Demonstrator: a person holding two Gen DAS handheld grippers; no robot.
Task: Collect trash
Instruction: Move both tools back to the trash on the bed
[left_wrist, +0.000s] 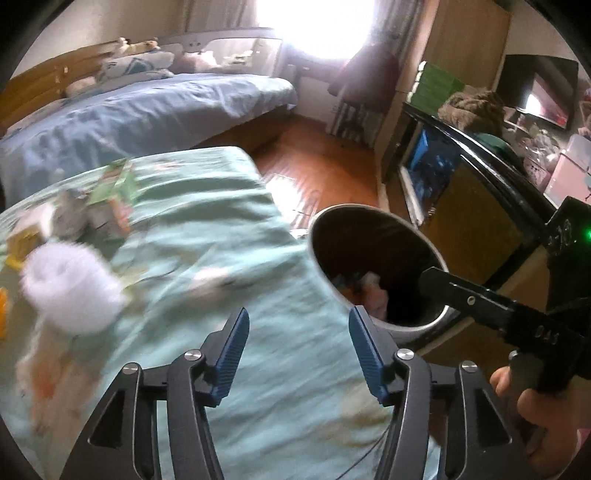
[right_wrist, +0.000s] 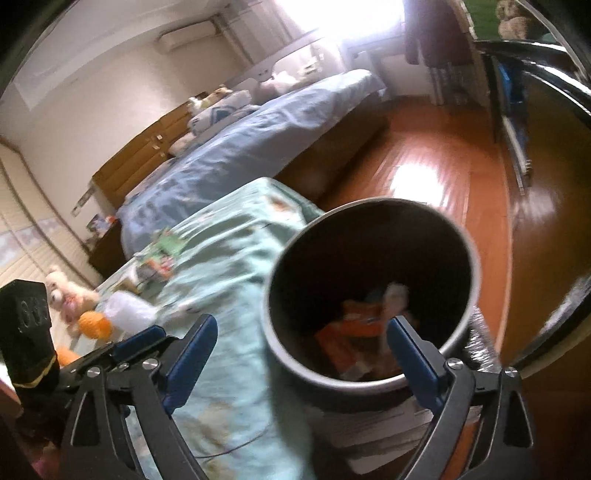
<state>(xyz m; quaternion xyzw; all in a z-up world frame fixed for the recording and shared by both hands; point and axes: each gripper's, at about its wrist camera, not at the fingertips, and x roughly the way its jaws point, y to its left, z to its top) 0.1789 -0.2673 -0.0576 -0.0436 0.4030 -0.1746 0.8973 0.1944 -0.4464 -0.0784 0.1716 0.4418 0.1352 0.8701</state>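
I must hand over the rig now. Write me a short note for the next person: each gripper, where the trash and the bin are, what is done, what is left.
Left gripper: open, nothing between the fingers, above the green cloth.
Right gripper: open wide, empty, over the bin.
Bin: beside the cloth-covered surface, on its right edge.
Done: orange packaging and crumpled paper lie inside the bin.
Left: the white roll, the green wrappers and cartons behind it, and an orange item still on the cloth.
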